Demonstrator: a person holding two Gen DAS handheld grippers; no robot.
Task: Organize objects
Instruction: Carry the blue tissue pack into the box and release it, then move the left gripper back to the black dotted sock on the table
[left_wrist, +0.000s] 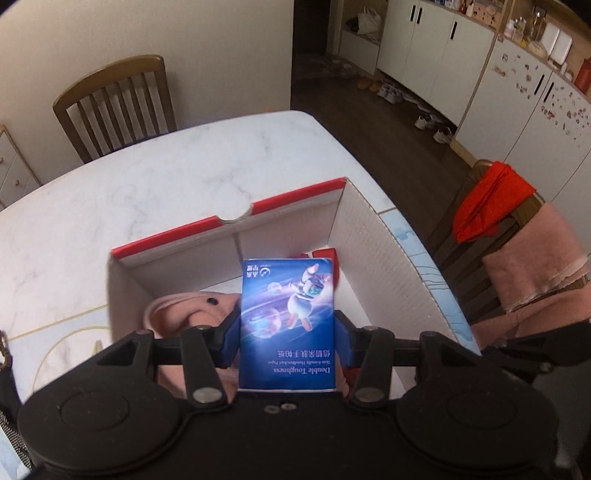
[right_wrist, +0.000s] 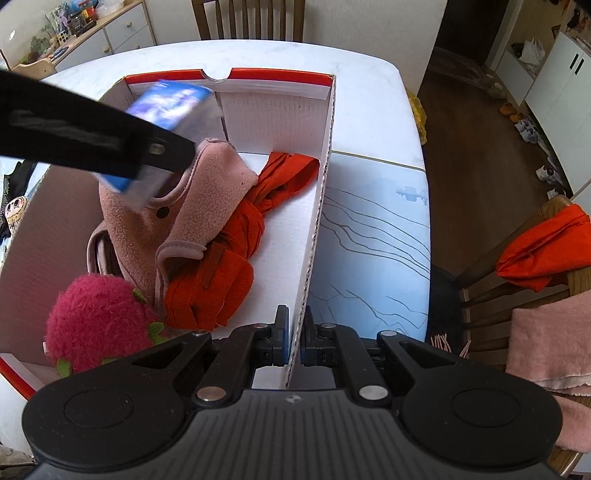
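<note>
My left gripper (left_wrist: 287, 334) is shut on a blue tissue pack (left_wrist: 288, 321), held over the open white cardboard box (left_wrist: 365, 236) with a red rim. In the right wrist view the same pack (right_wrist: 166, 107) hangs blurred above the box's far left part, in the left gripper (right_wrist: 147, 155). Inside the box lie a pink fleece garment (right_wrist: 207, 206), a red cloth (right_wrist: 236, 251) and a pink fuzzy plush toy (right_wrist: 92, 314). My right gripper (right_wrist: 294, 336) is shut on the box's right wall (right_wrist: 314, 236) at its near end.
The box stands on a white marble table (left_wrist: 166, 166) with a light blue mat (right_wrist: 373, 236) on its right side. Wooden chairs stand at the far side (left_wrist: 114, 103) and at the right (right_wrist: 517, 295), the right one draped with red and pink cloth.
</note>
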